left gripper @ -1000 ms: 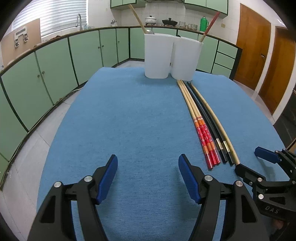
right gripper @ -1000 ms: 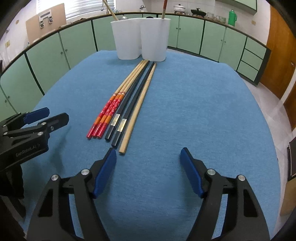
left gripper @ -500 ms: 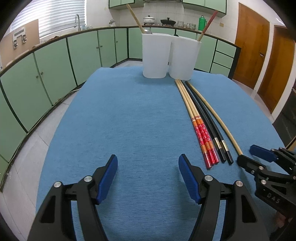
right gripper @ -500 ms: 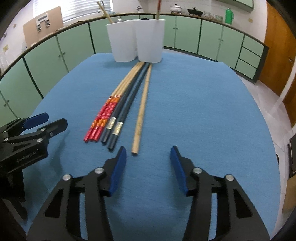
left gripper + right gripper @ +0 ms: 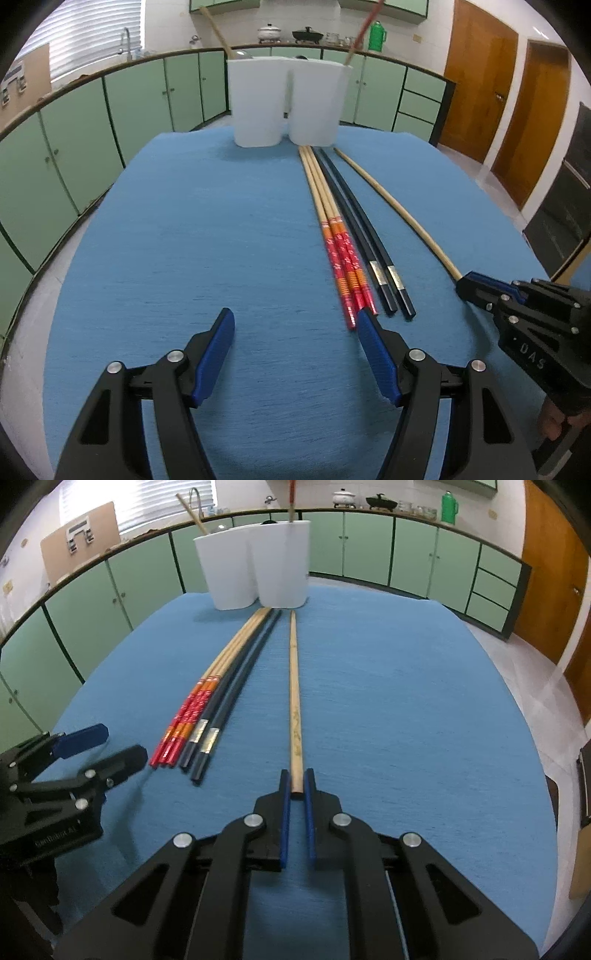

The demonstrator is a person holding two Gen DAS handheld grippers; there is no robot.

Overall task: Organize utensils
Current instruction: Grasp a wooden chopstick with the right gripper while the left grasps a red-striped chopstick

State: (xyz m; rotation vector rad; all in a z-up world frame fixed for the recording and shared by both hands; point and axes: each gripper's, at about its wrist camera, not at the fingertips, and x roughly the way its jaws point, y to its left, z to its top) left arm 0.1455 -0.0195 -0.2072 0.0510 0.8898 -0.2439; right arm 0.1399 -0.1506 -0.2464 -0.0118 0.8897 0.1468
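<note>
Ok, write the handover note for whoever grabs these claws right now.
Right claw: shut on the near end of the plain wooden chopstick, which lies apart from the rest.
Left claw: open, empty, low over the blue cloth.
On the cloth: red-patterned chopsticks and black chopsticks side by side, tips toward the two white holders.
Done: each holder already has a stick in it.
Left: lift the wooden one into a holder, then sort the rest.

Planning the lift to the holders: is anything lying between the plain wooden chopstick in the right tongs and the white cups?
Nothing visible. The right tongs grip the plain wooden chopstick, which lies apart from the other chopsticks; bare blue cloth runs to the white cups.
</note>
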